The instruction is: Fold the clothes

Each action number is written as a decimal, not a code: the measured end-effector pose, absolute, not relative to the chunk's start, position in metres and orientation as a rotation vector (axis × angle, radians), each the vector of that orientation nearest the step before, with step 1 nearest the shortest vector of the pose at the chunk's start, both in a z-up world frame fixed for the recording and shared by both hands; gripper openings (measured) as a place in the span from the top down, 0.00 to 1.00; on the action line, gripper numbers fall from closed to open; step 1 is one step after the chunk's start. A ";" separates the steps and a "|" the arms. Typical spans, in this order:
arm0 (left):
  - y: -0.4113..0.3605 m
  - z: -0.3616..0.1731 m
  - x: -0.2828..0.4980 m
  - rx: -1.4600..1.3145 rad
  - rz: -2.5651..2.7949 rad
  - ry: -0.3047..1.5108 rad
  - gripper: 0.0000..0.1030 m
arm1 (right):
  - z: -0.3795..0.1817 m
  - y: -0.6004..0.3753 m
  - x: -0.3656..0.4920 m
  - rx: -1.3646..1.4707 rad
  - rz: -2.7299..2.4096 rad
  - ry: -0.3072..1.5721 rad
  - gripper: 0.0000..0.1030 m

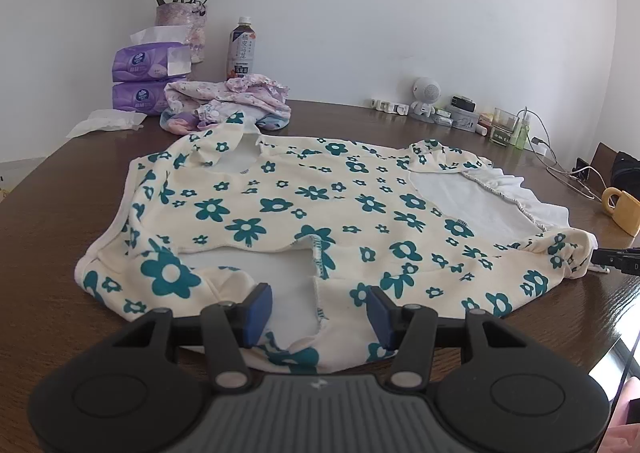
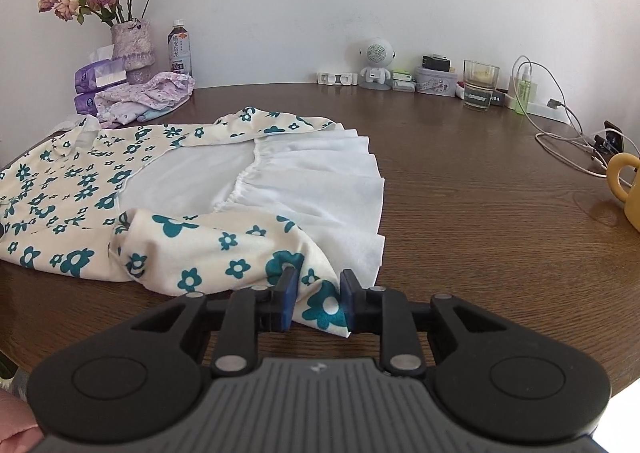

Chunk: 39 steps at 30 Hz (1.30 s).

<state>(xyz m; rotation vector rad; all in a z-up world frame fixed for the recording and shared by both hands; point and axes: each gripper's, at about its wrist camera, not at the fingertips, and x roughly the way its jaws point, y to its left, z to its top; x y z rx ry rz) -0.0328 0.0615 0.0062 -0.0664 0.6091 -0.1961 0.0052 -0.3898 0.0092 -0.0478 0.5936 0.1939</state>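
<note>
In the left wrist view, the left gripper (image 1: 319,313) has its blue fingers (image 1: 258,313) wide apart and they hold nothing; they hover just over the near edge of the cream dress with teal flowers (image 1: 312,209), which lies spread on the brown table (image 1: 48,221) ahead of the fingers. Beyond the dress, far ahead and to the left, is a pile of lilac clothes (image 1: 228,101), a tea bottle (image 1: 242,49) and a vase of roses (image 1: 182,29). In the right wrist view, the right gripper (image 2: 318,303) has its fingers (image 2: 289,303) partly apart with the dress corner (image 2: 326,307) between them; whether they press the cloth I cannot tell. The white ruffled hem (image 2: 320,185) lies ahead, a yellow mug (image 2: 626,185) far to the right.
</note>
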 end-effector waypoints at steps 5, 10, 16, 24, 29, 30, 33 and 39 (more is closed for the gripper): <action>0.067 0.006 -0.030 -0.068 -0.186 0.605 0.54 | 0.009 -0.391 0.019 -0.087 0.207 0.583 0.85; 0.064 0.006 -0.031 -0.052 -0.176 0.604 0.54 | 0.008 -0.394 0.020 -0.056 0.201 0.584 0.85; 0.068 0.010 -0.035 -0.069 -0.178 0.593 0.52 | 0.015 -0.391 0.009 -0.036 0.203 0.562 0.83; 0.064 0.040 -0.065 0.032 -0.287 0.463 0.10 | 0.043 -0.387 -0.010 0.002 0.242 0.460 0.45; 0.046 0.035 -0.072 0.099 -0.324 0.487 0.09 | 0.048 -0.357 -0.018 -0.080 0.278 0.478 0.18; 0.044 0.033 -0.072 0.100 -0.317 0.500 0.09 | 0.046 -0.352 -0.019 -0.084 0.275 0.494 0.16; 0.041 0.027 -0.071 0.105 -0.296 0.538 0.09 | 0.041 -0.342 -0.021 -0.105 0.254 0.529 0.09; 0.035 0.022 -0.071 0.153 -0.294 0.563 0.09 | 0.036 -0.336 -0.027 -0.145 0.221 0.524 0.04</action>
